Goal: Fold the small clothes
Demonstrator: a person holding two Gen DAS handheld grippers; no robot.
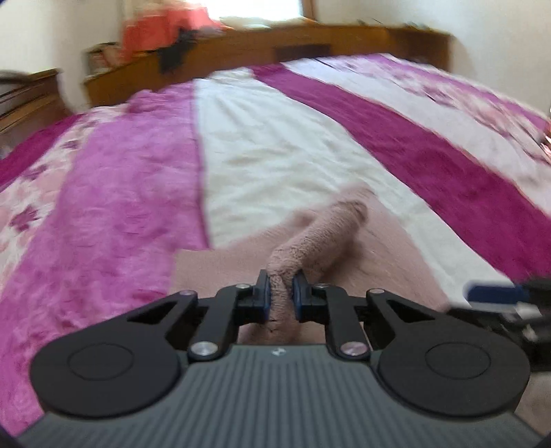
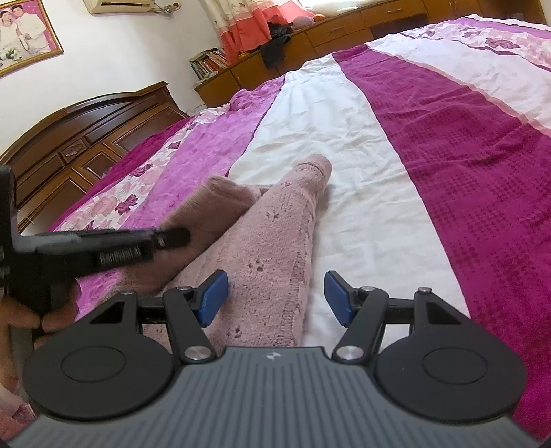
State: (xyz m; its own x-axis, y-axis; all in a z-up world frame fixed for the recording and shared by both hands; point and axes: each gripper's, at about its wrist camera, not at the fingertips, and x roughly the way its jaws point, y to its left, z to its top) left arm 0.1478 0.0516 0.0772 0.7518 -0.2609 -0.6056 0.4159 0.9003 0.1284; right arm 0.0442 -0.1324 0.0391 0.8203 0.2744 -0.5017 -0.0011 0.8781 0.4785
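We see a pink knitted garment (image 2: 272, 237) lying on the bed (image 2: 361, 144), on the white stripe of the bedspread (image 2: 475, 144), which also runs in magenta and flowered bands. In the right wrist view the garment stretches from 6 o'clock up toward 12 o'clock, its narrow end (image 2: 315, 165) lying flat on the white cloth.

Our left hand-held gripper (image 1: 281, 293) is clamped on a bunched fold of the garment, the blue pads (image 1: 265, 293) pressing the knit from both sides; a sleeve-like tube of it (image 1: 327, 231) rises from the jaws toward 1 o'clock. This view is blurred.

Our right hand-held gripper (image 2: 275, 296) stands with its jaws spread wide and nothing between the blue pads (image 2: 215, 291); the garment's edge runs through the gap below them, and we cannot tell whether they touch it. At 9 o'clock in that view the left tool is seen from the side, held by a hand (image 2: 31, 317), with a darker pink fold (image 2: 220, 196) beyond it.

A wooden headboard (image 2: 79, 138) stands at 10 o'clock, a low wooden cabinet (image 2: 344, 31) at 12 o'clock.
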